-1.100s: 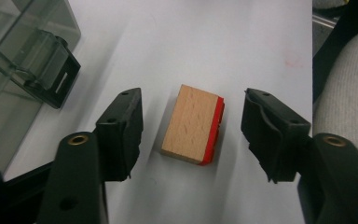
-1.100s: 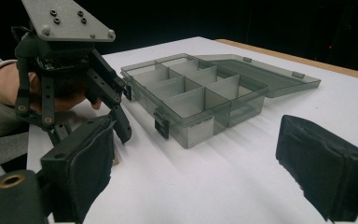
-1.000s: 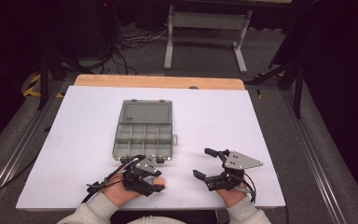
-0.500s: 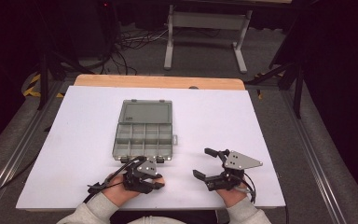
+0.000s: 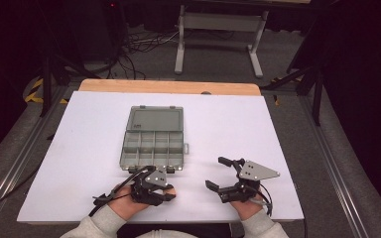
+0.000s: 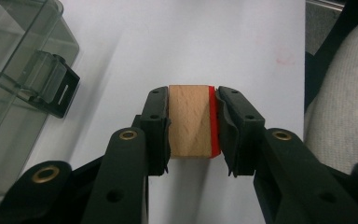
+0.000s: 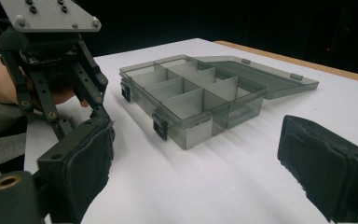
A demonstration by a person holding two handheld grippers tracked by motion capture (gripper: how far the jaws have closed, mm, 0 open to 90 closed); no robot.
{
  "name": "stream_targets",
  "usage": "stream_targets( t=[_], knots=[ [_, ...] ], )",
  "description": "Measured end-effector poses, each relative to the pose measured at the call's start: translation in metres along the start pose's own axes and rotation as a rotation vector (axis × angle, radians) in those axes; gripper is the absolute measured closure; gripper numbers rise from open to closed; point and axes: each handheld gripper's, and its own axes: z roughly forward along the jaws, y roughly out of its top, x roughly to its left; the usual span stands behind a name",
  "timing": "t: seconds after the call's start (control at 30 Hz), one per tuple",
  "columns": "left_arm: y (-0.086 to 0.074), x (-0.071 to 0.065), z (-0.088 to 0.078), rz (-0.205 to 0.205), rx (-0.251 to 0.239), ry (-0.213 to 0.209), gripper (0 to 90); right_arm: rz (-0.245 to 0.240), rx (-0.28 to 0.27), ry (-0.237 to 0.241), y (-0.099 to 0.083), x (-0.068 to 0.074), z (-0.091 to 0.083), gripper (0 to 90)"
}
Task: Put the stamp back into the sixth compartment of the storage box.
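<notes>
Two jaws of the left gripper [image 6: 192, 128] press the sides of a small block [image 6: 190, 122], one on bare wood, the other on its red face. The block's long axis runs along the jaws, away from the camera, just above the white table [image 6: 205, 42]. It is pale beech with visible grain. Beside the gripper sits a smoky clear box [image 5: 153, 144], lid laid open behind it, dividers forming compartments, latch [image 6: 56, 88] hanging at the near wall. The right gripper [image 5: 223, 173] lies well apart on the sheet, jaws spread wide and empty, facing the box [image 7: 191, 100]. A grey sleeve [image 6: 340, 102] borders the block's other side.
</notes>
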Motion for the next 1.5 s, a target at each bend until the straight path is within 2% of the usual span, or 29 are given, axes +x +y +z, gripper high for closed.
stream_targets(
  t=[0.4,0.77,0.9,1.5],
  knots=[
    [0.009,-0.004,-0.012,0.002,-0.025,-0.004,65.9,0.000,0.000,0.001,0.000,0.000,0.000,11.1],
    [0.016,-0.004,-0.029,-0.004,-0.058,0.021,65.8,0.001,0.001,0.001,0.000,0.000,0.000,11.0],
    [0.018,-0.003,-0.034,0.004,-0.079,0.022,65.8,0.002,0.001,-0.001,0.000,0.000,0.000,11.0],
    [0.016,0.009,-0.059,-0.037,-0.134,0.061,65.8,0.003,0.001,-0.001,0.000,0.000,0.000,11.0]
  ],
)
